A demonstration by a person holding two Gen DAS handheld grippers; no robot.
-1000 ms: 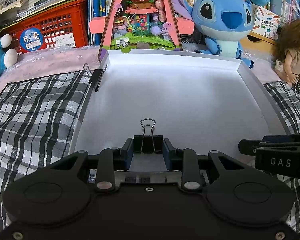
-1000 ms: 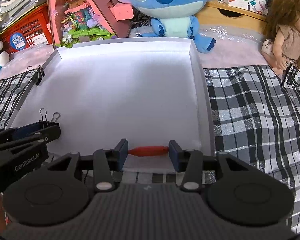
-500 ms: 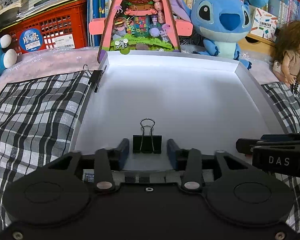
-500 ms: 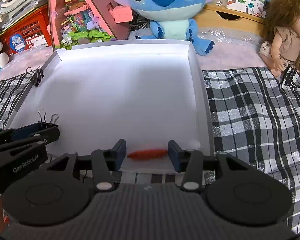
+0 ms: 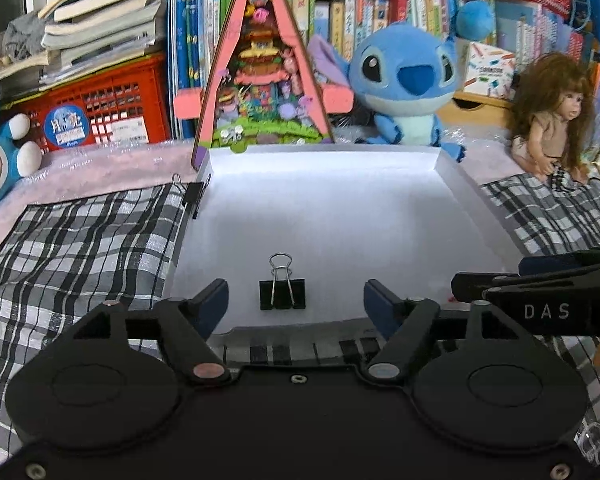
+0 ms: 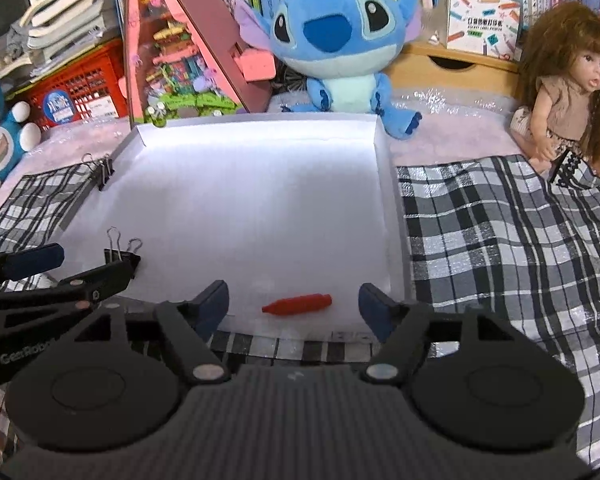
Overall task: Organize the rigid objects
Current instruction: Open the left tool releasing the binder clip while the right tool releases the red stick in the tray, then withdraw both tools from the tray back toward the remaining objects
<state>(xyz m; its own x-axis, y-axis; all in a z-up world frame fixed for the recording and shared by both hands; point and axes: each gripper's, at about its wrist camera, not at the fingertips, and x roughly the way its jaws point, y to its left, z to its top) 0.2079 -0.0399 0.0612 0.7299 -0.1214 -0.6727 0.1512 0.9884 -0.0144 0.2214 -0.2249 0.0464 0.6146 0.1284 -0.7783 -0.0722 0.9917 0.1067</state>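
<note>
A black binder clip [image 5: 282, 294] lies in the white tray [image 5: 340, 208] near its front edge, free between the jaws of my left gripper [image 5: 296, 300]. Those jaws are opening and stand well clear of the clip on both sides. In the right wrist view a red crayon-like stick [image 6: 298, 303] rests on the tray floor [image 6: 260, 200] between the opening jaws of my right gripper [image 6: 293, 305], touching neither pad. The same binder clip [image 6: 121, 254] shows at the left of that view beside the left gripper's fingers [image 6: 40, 258].
Another binder clip [image 5: 192, 196] is clamped on the tray's left rim. Checked cloth [image 5: 80, 240] lies on both sides of the tray. Behind it stand a pink toy house [image 5: 260, 80], a blue plush [image 5: 404, 88], a doll [image 5: 552, 120], a red crate [image 5: 96, 108] and books.
Both grippers let go: the left one released the binder clip, the right one the red stick. Both objects now lie in the tray as the grippers back away and rise.
</note>
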